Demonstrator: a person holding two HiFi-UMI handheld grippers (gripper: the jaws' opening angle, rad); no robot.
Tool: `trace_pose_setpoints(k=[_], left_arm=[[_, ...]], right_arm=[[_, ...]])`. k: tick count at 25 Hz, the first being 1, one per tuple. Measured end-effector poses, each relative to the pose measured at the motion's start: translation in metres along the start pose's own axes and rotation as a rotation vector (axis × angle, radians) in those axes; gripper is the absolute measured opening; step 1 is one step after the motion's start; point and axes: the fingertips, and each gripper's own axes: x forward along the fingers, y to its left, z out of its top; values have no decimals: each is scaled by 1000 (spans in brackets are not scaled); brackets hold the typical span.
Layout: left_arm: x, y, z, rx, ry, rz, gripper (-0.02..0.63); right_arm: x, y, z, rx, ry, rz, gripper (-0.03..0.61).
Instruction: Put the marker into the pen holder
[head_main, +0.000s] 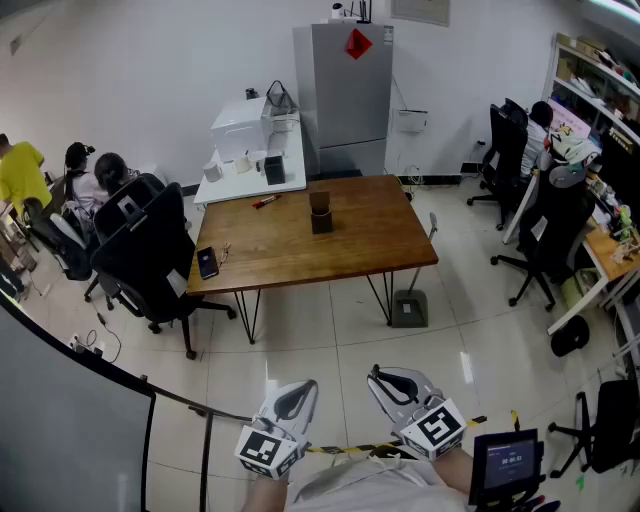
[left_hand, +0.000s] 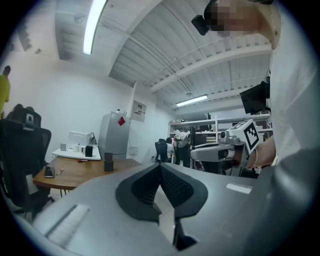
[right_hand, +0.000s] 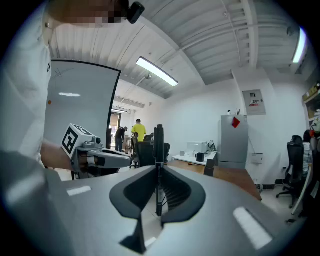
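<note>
the wooden table (head_main: 350, 250) stands well ahead. the left gripper (left_hand: 161, 167) has its jaws together, nothing between them. the right gripper (right_hand: 158, 172) is clamped on something thin. the pen holder (head_main: 321, 213) sits mid-table. that thin thing is a black marker (right_hand: 158, 145), upright.

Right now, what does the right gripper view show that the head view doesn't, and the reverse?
Only the right gripper view: a black marker pinched upright in the jaws of the right gripper. Only the head view: a phone and a red pen lying on the wooden table. Both: that table, the dark pen holder standing on it, the grey fridge behind, and the left gripper.
</note>
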Motion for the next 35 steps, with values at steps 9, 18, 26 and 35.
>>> trace_pose_setpoints(k=[9,18,26,35], left_arm=[[11,20,13,11,-20,1,15],[88,77,-12,-17,25,35,15],[205,172,28,-7,8,94,15],[312,260,51,8,31,135,14]], right_arm=[[26,-10,1,-10,7,24,34],[97,-88,-30,35,22,69,34],[195,-213,-7,10,7,113,34],[289,-330,2,35,-7,134,34]])
